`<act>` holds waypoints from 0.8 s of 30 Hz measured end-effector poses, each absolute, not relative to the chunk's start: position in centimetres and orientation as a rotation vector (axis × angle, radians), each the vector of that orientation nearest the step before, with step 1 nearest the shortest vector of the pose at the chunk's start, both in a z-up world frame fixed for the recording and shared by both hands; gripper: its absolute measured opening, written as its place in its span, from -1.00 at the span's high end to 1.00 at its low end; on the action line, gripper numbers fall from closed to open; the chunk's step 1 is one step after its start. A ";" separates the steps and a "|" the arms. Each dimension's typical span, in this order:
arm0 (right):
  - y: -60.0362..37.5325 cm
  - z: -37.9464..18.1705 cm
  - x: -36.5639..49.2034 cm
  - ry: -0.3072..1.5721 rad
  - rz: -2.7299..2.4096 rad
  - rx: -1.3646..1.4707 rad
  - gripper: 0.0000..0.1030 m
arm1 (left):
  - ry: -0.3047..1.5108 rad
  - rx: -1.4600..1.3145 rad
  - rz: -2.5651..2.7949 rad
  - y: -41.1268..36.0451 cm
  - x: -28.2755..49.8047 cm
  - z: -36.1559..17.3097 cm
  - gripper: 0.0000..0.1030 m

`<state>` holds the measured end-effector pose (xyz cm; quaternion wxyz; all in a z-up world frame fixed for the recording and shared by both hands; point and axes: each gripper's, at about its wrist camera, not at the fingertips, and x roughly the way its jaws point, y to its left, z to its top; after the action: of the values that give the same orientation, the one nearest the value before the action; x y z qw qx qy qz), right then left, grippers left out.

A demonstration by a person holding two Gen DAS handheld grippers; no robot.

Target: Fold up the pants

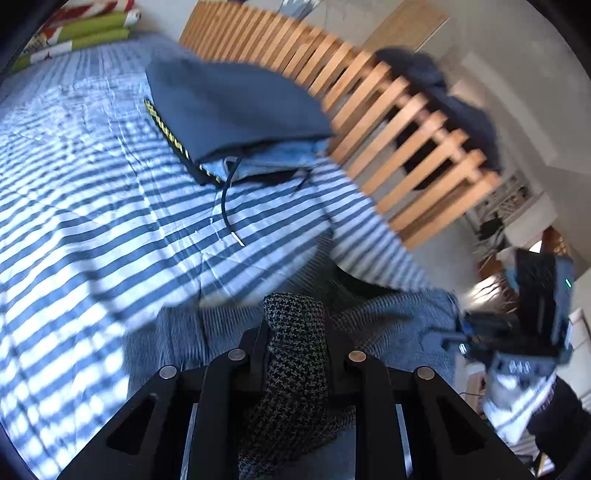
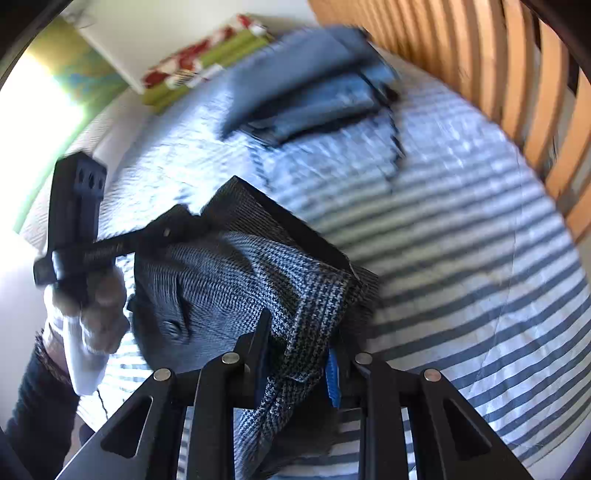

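The pants (image 2: 236, 273) are a dark houndstooth-weave garment, lifted off the striped bed sheet (image 2: 461, 295) and stretched between both grippers. In the left wrist view my left gripper (image 1: 295, 328) is shut on a bunched fold of the pants (image 1: 388, 317). My right gripper (image 1: 458, 334) shows at the right edge, gripping the far end of the cloth. The right wrist view has my right gripper (image 2: 299, 350) shut on a fold of the fabric between its blue pads. My left gripper (image 2: 177, 221) pinches the opposite edge, held by a hand (image 2: 99, 314).
A stack of folded clothes (image 1: 229, 107) lies on the sheet by the wooden slatted rail (image 1: 388, 110), with a dark cord (image 1: 227, 206) trailing from it. A dark garment (image 1: 454, 96) hangs over the rail. Green and red cushions (image 1: 88, 29) lie at the bed's far end.
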<state>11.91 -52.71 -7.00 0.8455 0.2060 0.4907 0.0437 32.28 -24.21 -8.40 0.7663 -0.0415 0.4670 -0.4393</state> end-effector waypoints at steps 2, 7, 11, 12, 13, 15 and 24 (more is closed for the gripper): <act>-50.6 -4.1 10.8 0.987 0.148 0.395 0.57 | 0.944 -0.130 -0.952 -20.1 29.2 -6.1 0.61; -42.3 3.1 7.6 0.886 0.273 0.198 0.57 | 0.854 -0.218 -0.880 -10.3 23.2 -1.3 0.64; -36.7 8.6 7.0 0.809 0.342 0.104 0.57 | 0.742 -0.276 -0.834 -2.8 20.2 4.7 0.65; -35.4 10.0 7.3 0.783 0.361 0.096 0.57 | 0.702 -0.261 -0.804 -1.7 19.8 6.2 0.65; -34.1 11.3 7.7 0.756 0.376 0.081 0.57 | 0.675 -0.246 -0.777 -0.5 19.7 7.7 0.65; -31.6 12.9 9.4 0.706 0.370 0.031 0.58 | 0.653 -0.218 -0.712 1.0 20.8 9.8 0.65; -23.4 19.8 21.5 0.536 0.244 0.028 0.59 | 0.498 -0.145 -0.452 5.5 28.9 21.7 0.67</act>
<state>21.52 -23.42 19.75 0.9569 0.0139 0.2639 0.1205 28.94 5.53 21.71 0.9414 -0.0709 0.2440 -0.2216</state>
